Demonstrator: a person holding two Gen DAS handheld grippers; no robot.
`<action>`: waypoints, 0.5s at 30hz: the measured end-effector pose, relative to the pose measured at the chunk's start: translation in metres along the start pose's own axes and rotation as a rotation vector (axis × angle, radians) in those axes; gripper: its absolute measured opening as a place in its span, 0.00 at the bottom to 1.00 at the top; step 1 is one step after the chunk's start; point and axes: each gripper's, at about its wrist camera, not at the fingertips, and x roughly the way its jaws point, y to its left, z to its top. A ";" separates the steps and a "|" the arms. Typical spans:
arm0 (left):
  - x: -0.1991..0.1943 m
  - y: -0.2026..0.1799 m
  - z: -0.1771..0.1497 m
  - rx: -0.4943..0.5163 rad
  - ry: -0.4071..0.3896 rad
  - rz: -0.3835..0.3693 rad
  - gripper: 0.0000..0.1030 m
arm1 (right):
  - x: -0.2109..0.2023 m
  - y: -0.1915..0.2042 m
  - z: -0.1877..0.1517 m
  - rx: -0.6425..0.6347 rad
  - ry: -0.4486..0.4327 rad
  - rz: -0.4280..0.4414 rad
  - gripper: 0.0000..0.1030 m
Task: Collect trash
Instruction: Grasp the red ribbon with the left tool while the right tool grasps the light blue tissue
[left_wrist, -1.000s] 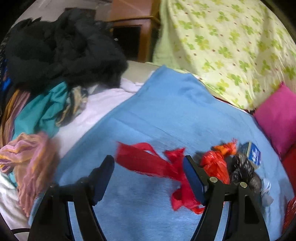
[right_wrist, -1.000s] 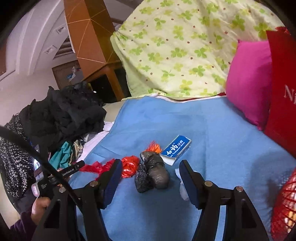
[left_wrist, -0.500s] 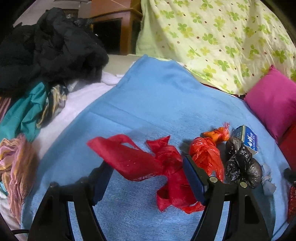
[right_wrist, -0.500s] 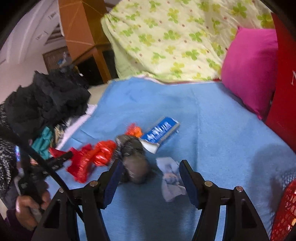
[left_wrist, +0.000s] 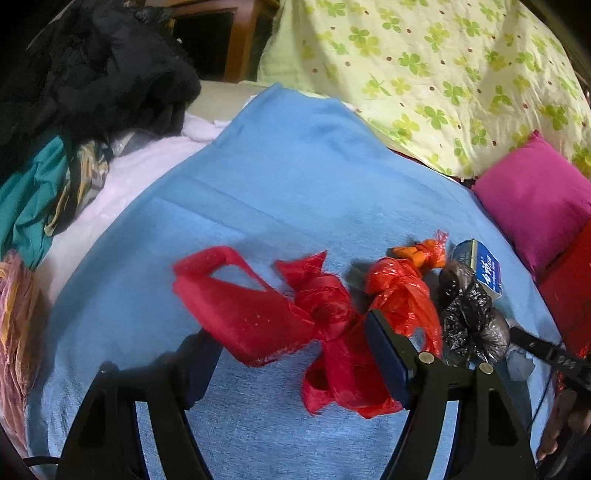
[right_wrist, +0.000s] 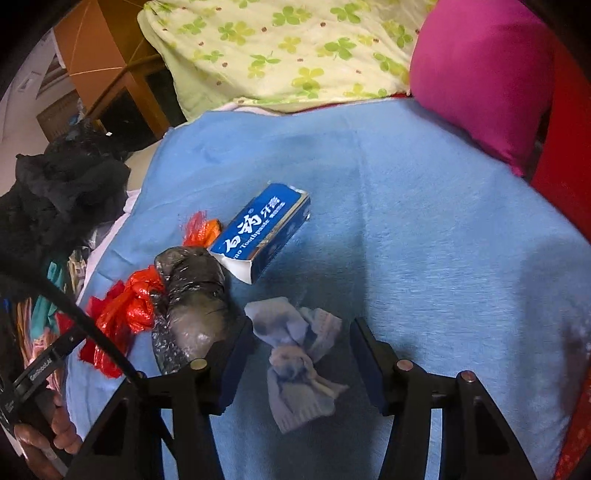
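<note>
Right gripper (right_wrist: 301, 341) jaws were just closing, part open, straddling crumpled tissue (right_wrist: 301, 363), pads clear. Left gripper (left_wrist: 291, 356) wide, around red plastic bag (left_wrist: 280, 321), contact unclear.

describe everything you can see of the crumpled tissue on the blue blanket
The tissue is a crumpled, pale bluish-white wad with darker smudges, soft and papery in look. It lies loose on the blue blanket, between the fingers of the right gripper, whose jaws have just been closing; the pads do not yet press it. The black bag lies just beside it.
</note>
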 end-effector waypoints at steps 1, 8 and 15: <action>0.001 0.002 0.000 -0.006 0.006 0.004 0.74 | 0.007 0.000 0.000 0.004 0.021 -0.011 0.57; 0.014 -0.005 0.001 0.005 0.042 -0.033 0.74 | 0.000 0.011 -0.006 -0.055 -0.011 -0.059 0.34; 0.025 -0.006 0.002 0.000 0.066 -0.052 0.74 | -0.017 0.018 -0.013 -0.070 -0.048 -0.045 0.34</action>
